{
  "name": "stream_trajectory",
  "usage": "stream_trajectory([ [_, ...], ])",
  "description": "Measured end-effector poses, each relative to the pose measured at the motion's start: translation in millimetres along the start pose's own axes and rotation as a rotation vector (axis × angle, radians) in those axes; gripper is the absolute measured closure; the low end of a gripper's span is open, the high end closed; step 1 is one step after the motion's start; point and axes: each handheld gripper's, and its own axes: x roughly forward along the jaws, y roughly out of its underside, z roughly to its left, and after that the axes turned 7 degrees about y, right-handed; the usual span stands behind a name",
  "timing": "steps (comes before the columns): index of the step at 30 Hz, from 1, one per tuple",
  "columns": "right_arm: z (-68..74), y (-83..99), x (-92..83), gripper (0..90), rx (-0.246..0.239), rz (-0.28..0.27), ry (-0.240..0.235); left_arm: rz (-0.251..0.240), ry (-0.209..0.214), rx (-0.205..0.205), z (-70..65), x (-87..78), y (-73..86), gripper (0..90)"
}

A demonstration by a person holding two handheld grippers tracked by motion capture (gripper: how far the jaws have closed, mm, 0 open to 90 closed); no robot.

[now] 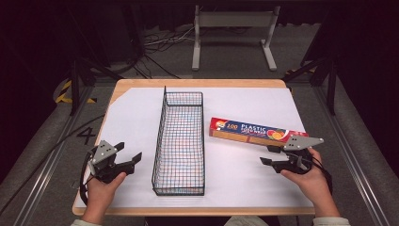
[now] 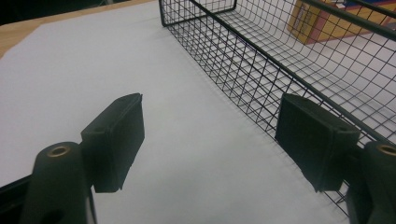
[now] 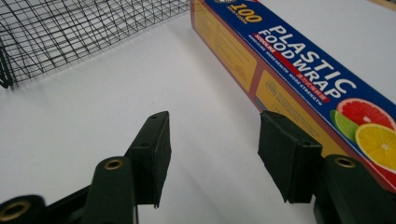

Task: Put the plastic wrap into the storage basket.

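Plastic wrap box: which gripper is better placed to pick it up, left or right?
Right, most likely. The right gripper sits beside the plastic wrap box, jaws open, one close against the box's side. The left gripper is across the wire basket, on its far side from the box.

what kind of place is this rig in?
Likely a lab or recording bay, not a kitchen: a small table under white paper, dark surrounds, loose cables on grey floor, hazard tape. Props are a wire basket and a plastic wrap box.
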Motion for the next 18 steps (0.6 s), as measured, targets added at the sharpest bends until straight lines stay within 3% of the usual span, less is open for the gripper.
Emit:
stream_trajectory([
  [6, -5.2, 1.4, 0.7, 43.7, -0.002, 0.010, -0.007, -0.018, -0.007, 0.006, -2.5, -1.3, -0.9, 24.3],
  [14, -15.0, -13.3, -5.3, 43.6, -0.012, 0.021, -0.003, -0.014, -0.011, 0.017, -4.5, 0.7, -0.3, 24.3],
  [16, -19.3, -17.7, -6.9, 46.6, -0.001, 0.028, 0.005, -0.015, -0.011, 0.015, -4.1, 0.7, -0.3, 24.3],
  [18, -24.8, -22.9, -9.5, 55.2, 0.009, 0.053, 0.006, -0.015, -0.013, 0.019, -3.5, 0.8, -0.3, 24.3],
])
